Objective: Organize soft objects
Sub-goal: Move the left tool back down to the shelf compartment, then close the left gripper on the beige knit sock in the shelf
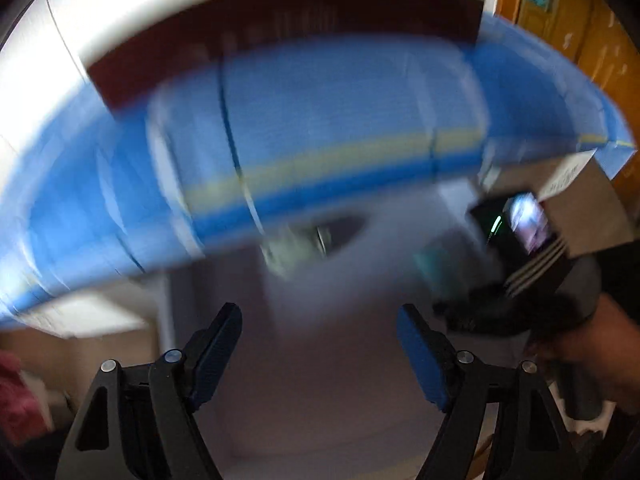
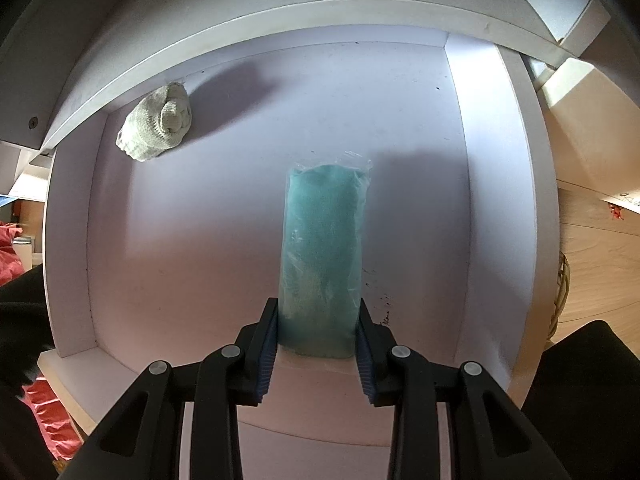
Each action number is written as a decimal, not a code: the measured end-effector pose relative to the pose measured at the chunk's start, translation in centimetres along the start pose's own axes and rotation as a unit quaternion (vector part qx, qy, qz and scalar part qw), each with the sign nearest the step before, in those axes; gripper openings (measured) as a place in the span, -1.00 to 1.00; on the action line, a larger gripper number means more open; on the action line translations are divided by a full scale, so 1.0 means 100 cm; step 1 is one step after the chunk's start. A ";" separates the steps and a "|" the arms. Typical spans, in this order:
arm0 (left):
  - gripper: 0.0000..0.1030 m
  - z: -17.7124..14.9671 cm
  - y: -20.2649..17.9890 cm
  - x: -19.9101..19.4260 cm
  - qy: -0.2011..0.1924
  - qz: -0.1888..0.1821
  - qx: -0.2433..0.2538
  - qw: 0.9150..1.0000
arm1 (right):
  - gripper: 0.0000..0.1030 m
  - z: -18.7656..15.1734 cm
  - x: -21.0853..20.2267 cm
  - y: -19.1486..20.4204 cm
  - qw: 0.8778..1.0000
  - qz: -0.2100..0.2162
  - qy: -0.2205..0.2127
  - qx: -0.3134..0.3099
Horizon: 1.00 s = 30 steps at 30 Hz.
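Right fingers (image 2: 272, 340) (clamped) around teal bundle (image 2: 322, 256)

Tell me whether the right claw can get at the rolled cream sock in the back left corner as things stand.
Probably not yet: the right claw is shut on the bagged teal cloth. Otherwise the way looks free, since the shelf floor between it and the cream sock is bare.
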<state>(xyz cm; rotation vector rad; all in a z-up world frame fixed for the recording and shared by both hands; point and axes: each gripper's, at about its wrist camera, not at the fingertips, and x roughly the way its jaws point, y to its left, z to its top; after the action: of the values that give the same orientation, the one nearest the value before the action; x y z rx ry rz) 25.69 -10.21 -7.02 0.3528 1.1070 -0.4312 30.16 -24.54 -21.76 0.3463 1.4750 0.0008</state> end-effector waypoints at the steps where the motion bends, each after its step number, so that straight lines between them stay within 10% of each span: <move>1: 0.55 -0.004 0.002 0.013 0.013 -0.005 -0.014 1.000 | -0.34 0.000 0.001 0.000 1.000 0.000 0.000 0.001; 7: 0.55 -0.033 0.020 0.081 0.091 0.012 -0.093 0.991 | -0.34 0.001 0.003 -0.001 1.000 0.004 0.001 0.007; 21: 0.56 0.011 -0.017 0.151 0.047 0.117 0.150 0.981 | -0.34 0.003 0.006 -0.008 1.000 0.002 -0.005 0.008; 30: 0.63 0.031 -0.016 0.176 0.062 0.033 0.175 0.982 | -0.34 0.001 0.008 -0.010 1.000 0.012 -0.004 0.008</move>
<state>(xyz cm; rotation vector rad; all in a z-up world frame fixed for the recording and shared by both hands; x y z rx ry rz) 33.96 -15.84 -21.92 0.7327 1.1367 -0.5509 30.11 -25.37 -22.81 0.3768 1.4641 0.0074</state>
